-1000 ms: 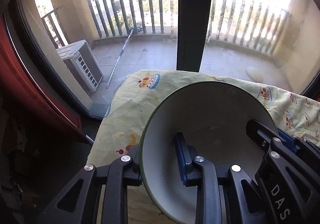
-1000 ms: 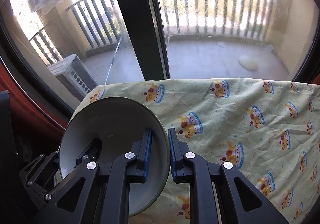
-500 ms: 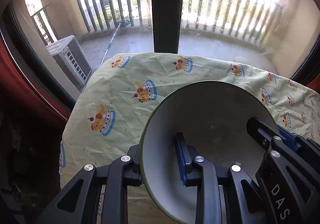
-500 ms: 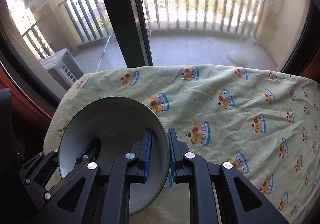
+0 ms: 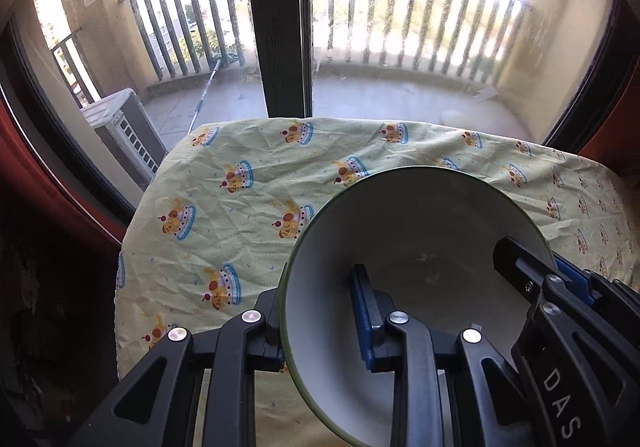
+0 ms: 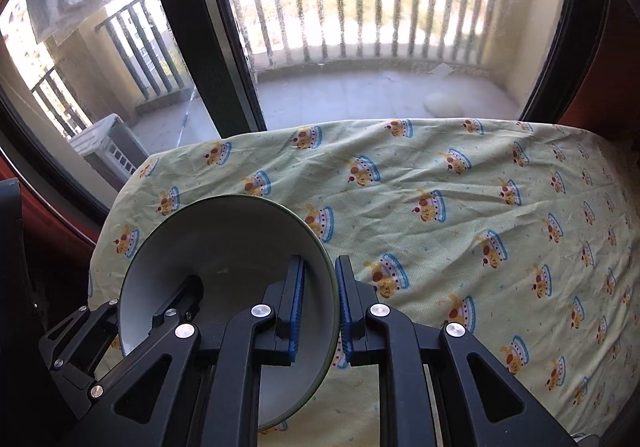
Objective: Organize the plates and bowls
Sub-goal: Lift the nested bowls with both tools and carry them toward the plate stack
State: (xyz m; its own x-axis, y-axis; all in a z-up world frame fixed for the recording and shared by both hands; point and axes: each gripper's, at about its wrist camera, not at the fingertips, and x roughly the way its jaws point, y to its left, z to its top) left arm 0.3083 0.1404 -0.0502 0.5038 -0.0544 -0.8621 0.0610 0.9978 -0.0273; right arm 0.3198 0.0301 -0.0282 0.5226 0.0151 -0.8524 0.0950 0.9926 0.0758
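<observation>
- I have one white ceramic bowl with a thin green rim (image 5: 412,247), held tilted above the table, its opening facing my cameras; it sits low and left in the right wrist view (image 6: 224,247).
- The left gripper (image 5: 320,323) is clamped on the bowl's left wall: one blue-padded finger inside, the other outside, where the rim hides its pad from me.
- The right gripper (image 6: 320,303) pinches the opposite wall, blue pads pressed to either side of the rim.
- In each view the other gripper shows as a black linkage reaching over the far rim.
- The bowl's bottom edge is cut off behind the fingers in both views, and I cannot see its underside.
- Beneath it lies the table under a wrinkled pale yellow cloth printed with cartoon cakes (image 6: 460,207); I see only the cloth, not the table's own surface or legs.
- Beyond the far edge is a dusty window with a dark vertical frame (image 5: 276,27), then a balcony railing (image 6: 360,7), washed out by glare.
- A white slatted unit (image 5: 124,135) stands on the balcony, left.
</observation>
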